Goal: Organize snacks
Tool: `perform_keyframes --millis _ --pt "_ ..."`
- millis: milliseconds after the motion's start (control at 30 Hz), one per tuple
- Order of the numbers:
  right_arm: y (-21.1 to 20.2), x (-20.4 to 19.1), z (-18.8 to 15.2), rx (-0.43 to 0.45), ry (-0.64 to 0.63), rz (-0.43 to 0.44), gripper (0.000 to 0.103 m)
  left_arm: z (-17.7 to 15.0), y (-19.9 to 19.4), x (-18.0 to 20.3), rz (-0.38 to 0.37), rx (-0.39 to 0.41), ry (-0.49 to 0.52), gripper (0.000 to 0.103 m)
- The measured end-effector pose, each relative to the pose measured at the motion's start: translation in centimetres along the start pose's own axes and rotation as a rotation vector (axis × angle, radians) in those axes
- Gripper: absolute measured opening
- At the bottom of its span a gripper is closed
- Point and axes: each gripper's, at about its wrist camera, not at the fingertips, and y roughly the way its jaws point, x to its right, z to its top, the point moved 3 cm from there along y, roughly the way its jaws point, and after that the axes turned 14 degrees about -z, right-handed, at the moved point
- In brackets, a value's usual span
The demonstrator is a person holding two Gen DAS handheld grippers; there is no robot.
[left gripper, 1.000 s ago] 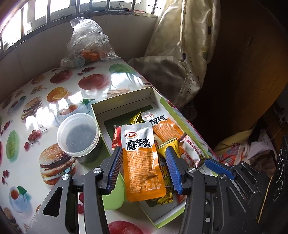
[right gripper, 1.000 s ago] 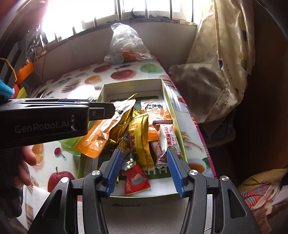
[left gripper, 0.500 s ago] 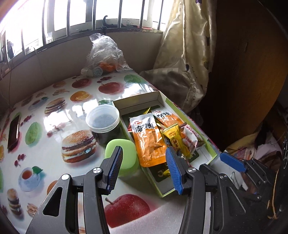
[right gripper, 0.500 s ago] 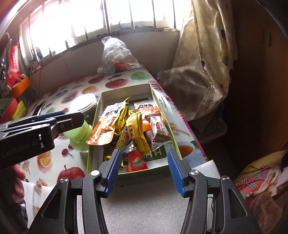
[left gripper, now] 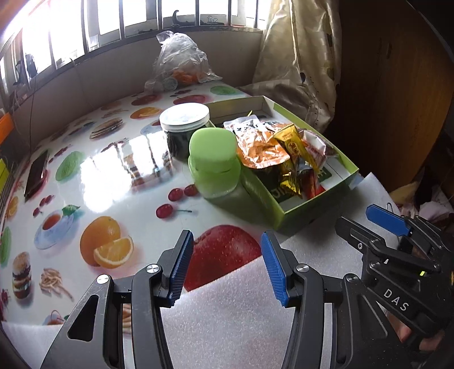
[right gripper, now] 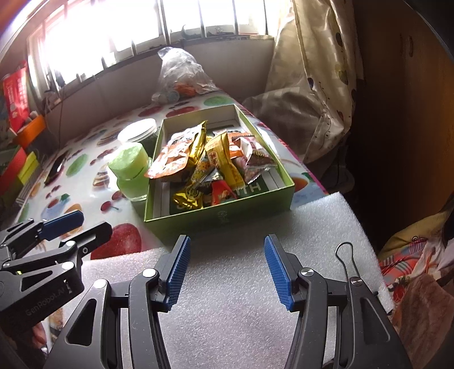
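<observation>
STEP: snack packets (right gripper: 210, 161) lie heaped in green box (right gripper: 255, 203); sorting judged complete or paused | FINGERS: left gripper (left gripper: 225, 266) and right gripper (right gripper: 227, 269) both parted, empty, near box over white foam sheet (right gripper: 241, 312) | NEXT: select packet if any remains; align fingers | SURFACE: fruit-print tabletop (left gripper: 99, 176); green jar (left gripper: 214, 167) just beside box; barred window (left gripper: 142, 17), curtain (left gripper: 298, 56)

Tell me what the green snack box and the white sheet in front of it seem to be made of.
Green box: probably printed cardboard, with thin, straight folded walls, matte green outside and white inside. White sheet: looks like soft packing foam, with a pebbly, faintly shiny surface.
</observation>
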Motion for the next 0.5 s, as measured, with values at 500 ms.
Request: perform_keyframes --millis 500 --pt "1.4 -1.1 -2.1 -0.008 -0.045 -0.081 0.055 -2.7 1.9 -0.1 0.009 -0.05 -0.017 0.051"
